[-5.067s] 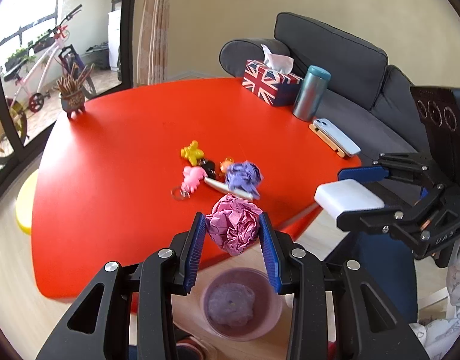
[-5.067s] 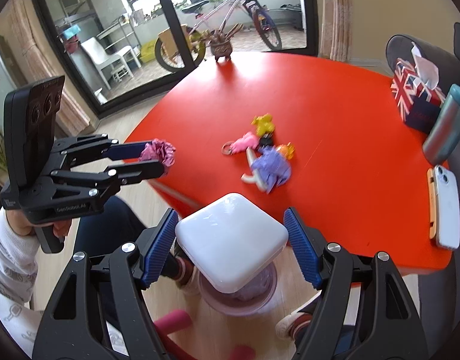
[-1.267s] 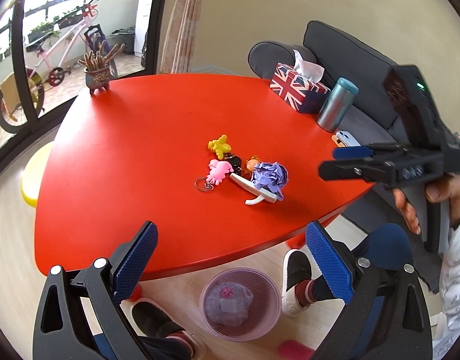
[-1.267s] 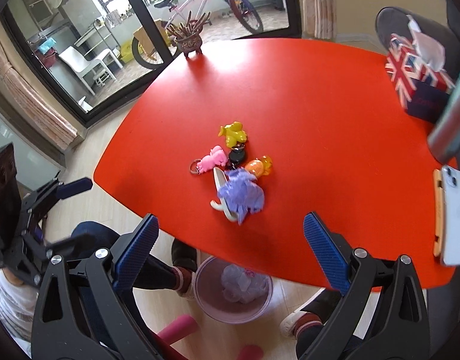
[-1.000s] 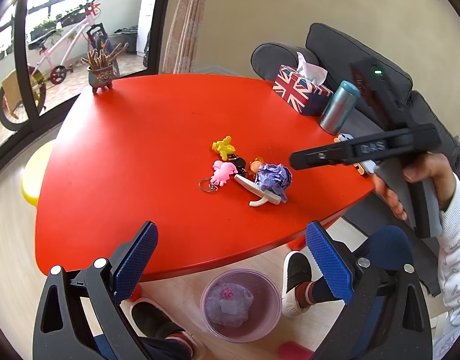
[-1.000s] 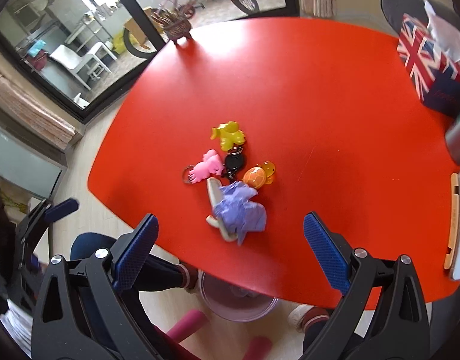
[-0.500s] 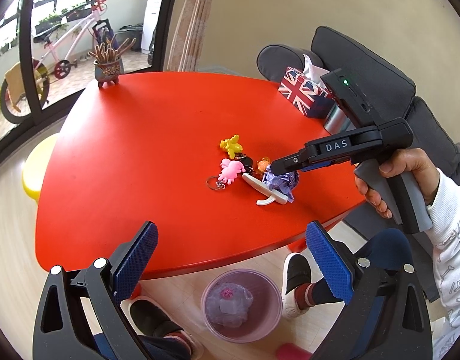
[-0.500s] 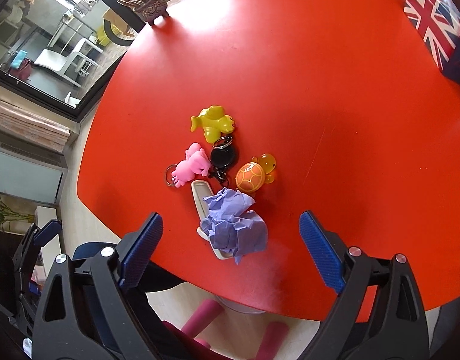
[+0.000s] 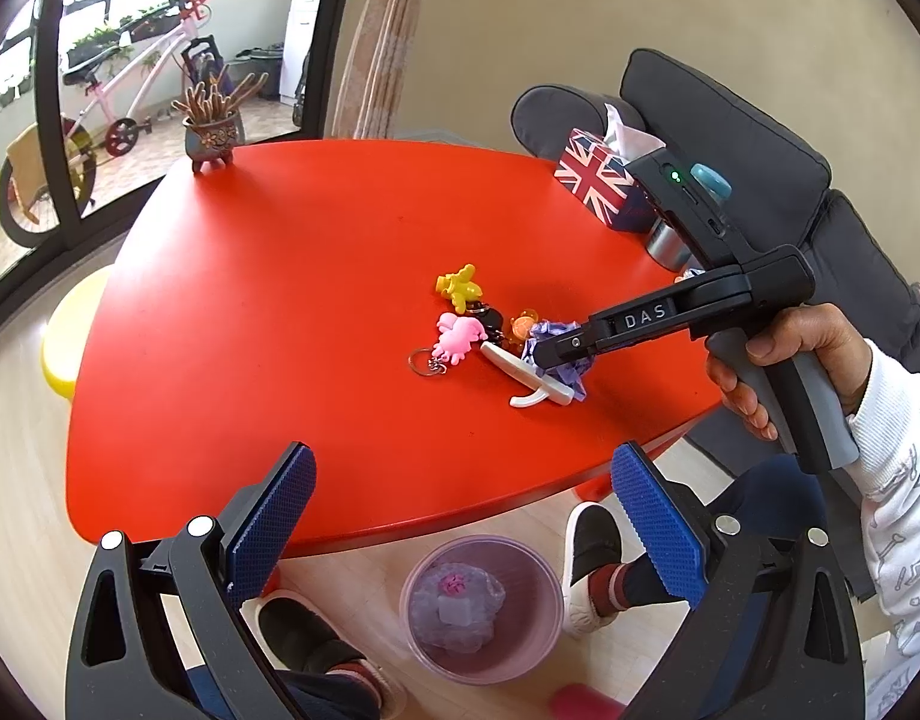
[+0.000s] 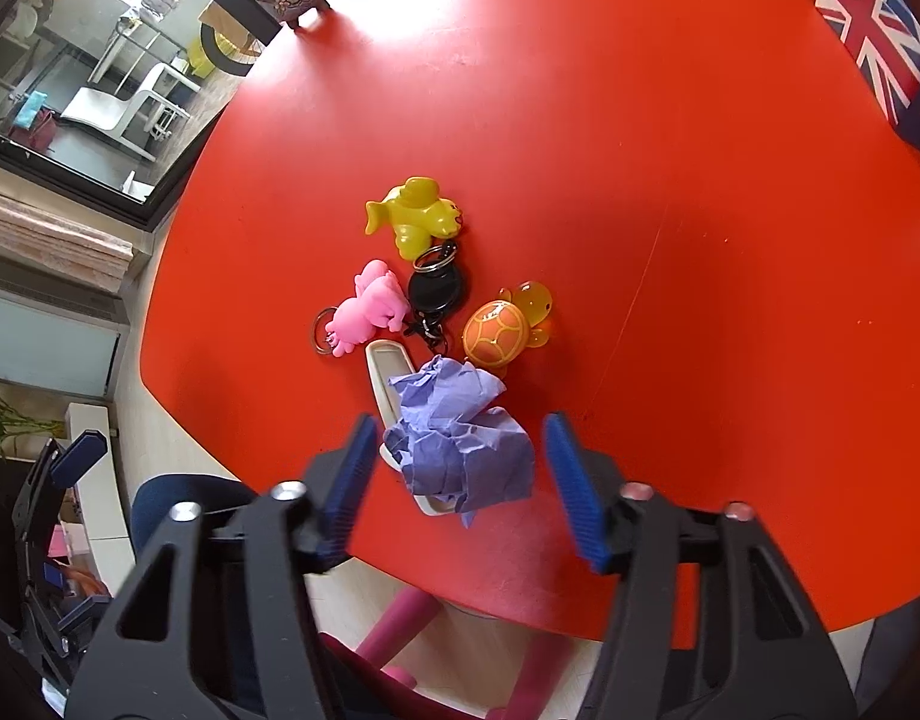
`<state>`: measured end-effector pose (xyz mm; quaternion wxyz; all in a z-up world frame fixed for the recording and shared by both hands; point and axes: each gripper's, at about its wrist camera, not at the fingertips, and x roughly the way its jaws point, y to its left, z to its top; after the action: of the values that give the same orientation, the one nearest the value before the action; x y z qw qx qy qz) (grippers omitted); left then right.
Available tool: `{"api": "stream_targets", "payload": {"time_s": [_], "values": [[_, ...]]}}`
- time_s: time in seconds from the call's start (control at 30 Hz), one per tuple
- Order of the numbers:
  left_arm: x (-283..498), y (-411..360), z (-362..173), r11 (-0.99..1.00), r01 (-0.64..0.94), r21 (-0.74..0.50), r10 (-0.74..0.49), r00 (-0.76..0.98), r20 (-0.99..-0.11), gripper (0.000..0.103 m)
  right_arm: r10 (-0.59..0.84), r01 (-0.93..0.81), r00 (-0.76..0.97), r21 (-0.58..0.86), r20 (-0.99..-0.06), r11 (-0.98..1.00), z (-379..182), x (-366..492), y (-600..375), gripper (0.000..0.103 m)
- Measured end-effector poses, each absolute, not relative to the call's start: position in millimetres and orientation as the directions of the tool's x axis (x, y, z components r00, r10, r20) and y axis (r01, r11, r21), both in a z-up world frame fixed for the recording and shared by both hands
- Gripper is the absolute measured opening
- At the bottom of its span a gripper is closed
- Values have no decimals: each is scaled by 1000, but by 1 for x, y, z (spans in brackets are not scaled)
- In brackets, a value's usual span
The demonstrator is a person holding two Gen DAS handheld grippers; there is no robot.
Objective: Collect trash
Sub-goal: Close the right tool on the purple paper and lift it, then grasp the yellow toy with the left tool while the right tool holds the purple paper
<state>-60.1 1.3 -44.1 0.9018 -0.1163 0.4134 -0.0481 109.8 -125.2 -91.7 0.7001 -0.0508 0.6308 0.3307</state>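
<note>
The red worktop carries one crumpled purple paper ball and three rubber toys: yellow, pink, orange turtle. The right tongs reach in low and level over the worktop's edge, jaws half-wide around the ball, pads beside it, not touching. The left tongs hang wide and bare above one bin on the floor.
</note>
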Motion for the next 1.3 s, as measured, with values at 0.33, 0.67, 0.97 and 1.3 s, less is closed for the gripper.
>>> {"api": "stream_targets", "payload": {"time_s": [0.33, 0.67, 0.97, 1.3], "values": [[-55, -2, -42, 971, 3, -240, -184, 654, -733, 95, 425, -546, 31, 341, -905, 765, -79, 106, -133, 37], [-41, -7, -36, 976, 18, -219, -176, 663, -727, 95, 479, -548, 127, 341, -869, 764, -56, 96, -162, 37], [-5, -9, -22, 981, 37, -192, -168, 664, -729, 95, 496, -545, 178, 335, -850, 769, -40, 90, -182, 37], [51, -9, -22, 978, 49, -204, -191, 610, -769, 95, 503, -529, 194, 342, -842, 777, -37, 90, -197, 37]]}}
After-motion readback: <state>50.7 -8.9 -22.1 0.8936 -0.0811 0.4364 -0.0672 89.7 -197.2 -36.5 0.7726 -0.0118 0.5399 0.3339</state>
